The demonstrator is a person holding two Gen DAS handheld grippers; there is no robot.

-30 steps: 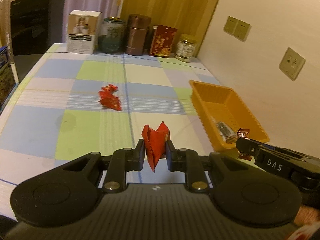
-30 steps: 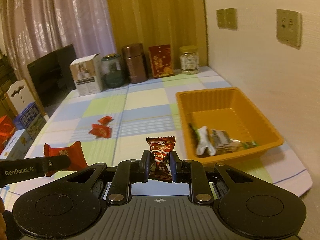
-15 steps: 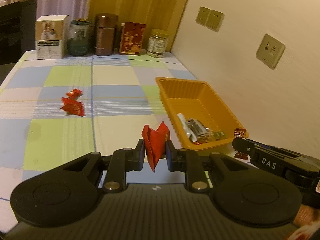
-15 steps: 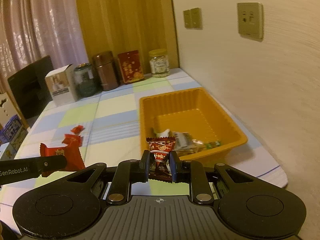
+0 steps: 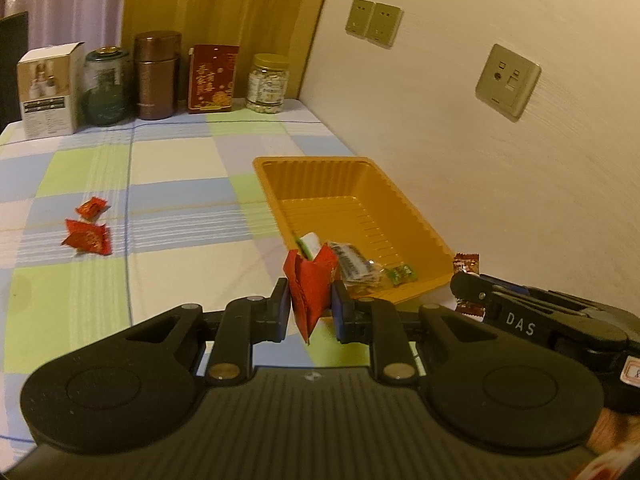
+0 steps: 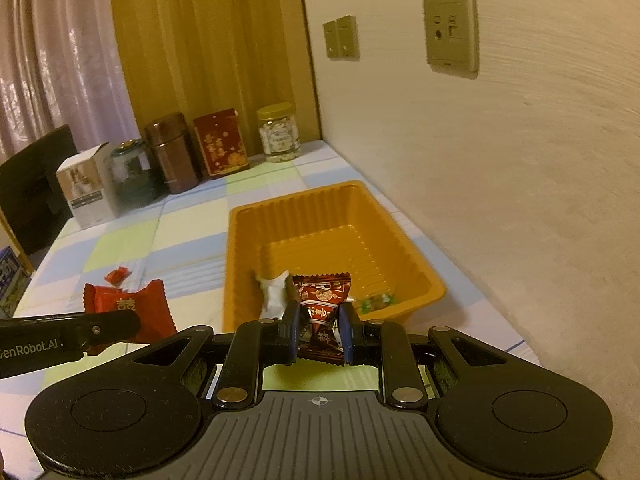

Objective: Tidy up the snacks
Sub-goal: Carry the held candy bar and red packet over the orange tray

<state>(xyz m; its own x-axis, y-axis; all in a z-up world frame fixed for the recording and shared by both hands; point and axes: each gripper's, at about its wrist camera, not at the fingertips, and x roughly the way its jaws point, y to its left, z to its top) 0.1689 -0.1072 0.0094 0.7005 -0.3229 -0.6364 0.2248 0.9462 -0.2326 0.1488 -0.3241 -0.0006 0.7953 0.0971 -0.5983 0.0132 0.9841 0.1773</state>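
Note:
My left gripper (image 5: 310, 300) is shut on a red snack packet (image 5: 310, 280), held just before the near left corner of the orange tray (image 5: 320, 176). My right gripper (image 6: 320, 328) is shut on a dark red candy packet (image 6: 322, 300), held at the near edge of the tray (image 6: 296, 204). The tray holds a white packet (image 6: 274, 292) and several small wrapped snacks (image 5: 360, 266). Two red snacks (image 5: 88, 236) lie on the checked tablecloth to the left. The right gripper also shows in the left wrist view (image 5: 466, 288), and the left gripper in the right wrist view (image 6: 120, 322).
A white box (image 5: 48, 88), a green jar (image 5: 106, 86), a brown canister (image 5: 156, 74), a red tin (image 5: 212, 78) and a clear jar (image 5: 268, 82) line the table's far edge. The wall (image 5: 480, 140) runs close along the tray's right side.
Both grippers have moved forward and to the right toward the tray, each still holding its packet. The tray now looks larger and nearer in both views.

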